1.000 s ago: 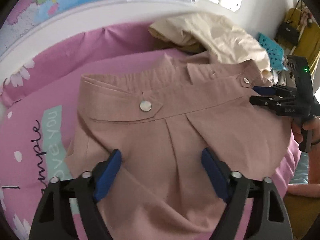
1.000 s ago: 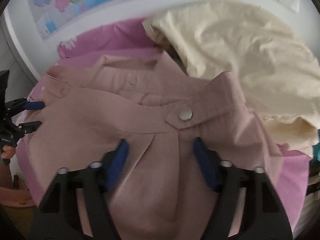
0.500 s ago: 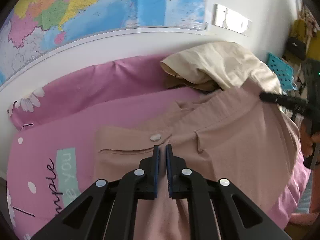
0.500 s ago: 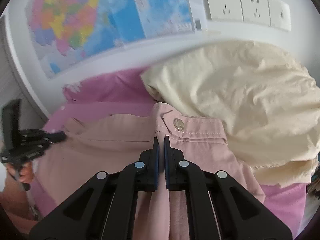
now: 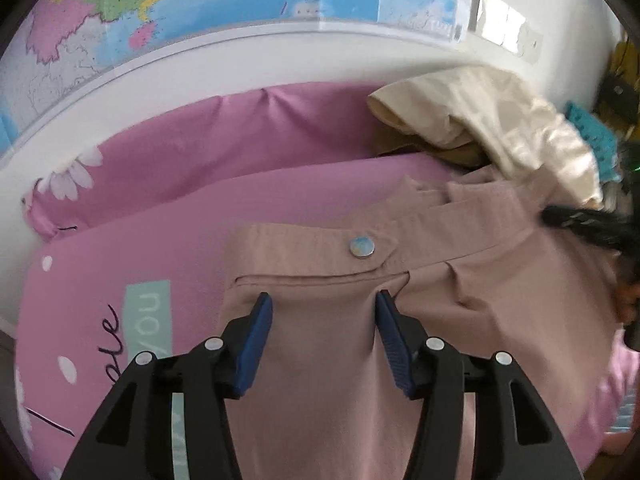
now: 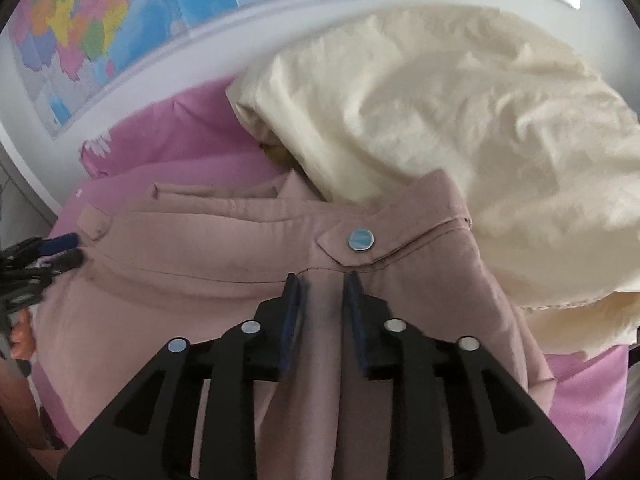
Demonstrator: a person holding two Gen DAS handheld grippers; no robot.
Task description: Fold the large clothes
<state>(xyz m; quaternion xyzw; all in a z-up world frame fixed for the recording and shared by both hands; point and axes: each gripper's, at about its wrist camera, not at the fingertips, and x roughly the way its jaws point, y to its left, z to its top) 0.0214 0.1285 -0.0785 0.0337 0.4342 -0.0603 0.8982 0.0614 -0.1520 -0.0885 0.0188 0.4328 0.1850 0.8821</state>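
Both of our grippers are opening at this moment, and this is the main change. Half a second ago each one was pinched shut on a ridge of the dusty-pink garment (image 5: 440,320), just below its waistband; now the left gripper (image 5: 324,312) has its blue pads well apart, and the right gripper (image 6: 320,292) has its pads only a little apart. In both views the pink cloth lies between the pads, but we see no pad pressing on it. In the right wrist view a soft raised fold remains between the pads, so the cloth there is only just free.

The garment lies spread on the pink bed cover (image 5: 168,240), with the waistband toward the wall map (image 5: 200,8). One metal snap button (image 5: 362,247) sits on the tab ahead of the left gripper, and another snap button (image 6: 361,239) sits ahead of the right one. The far right corner of the waistband touches the cream garment (image 6: 460,140) heaped beside it, and it seems to go a little under this heap.

Compared with one second ago, the waistband lies farther from us and the cloth looks flatter. We judge that the upper edge was pulled into place and is now being released. For the task this means the garment is laid out and the next fold can begin, probably with a new grip on another edge.
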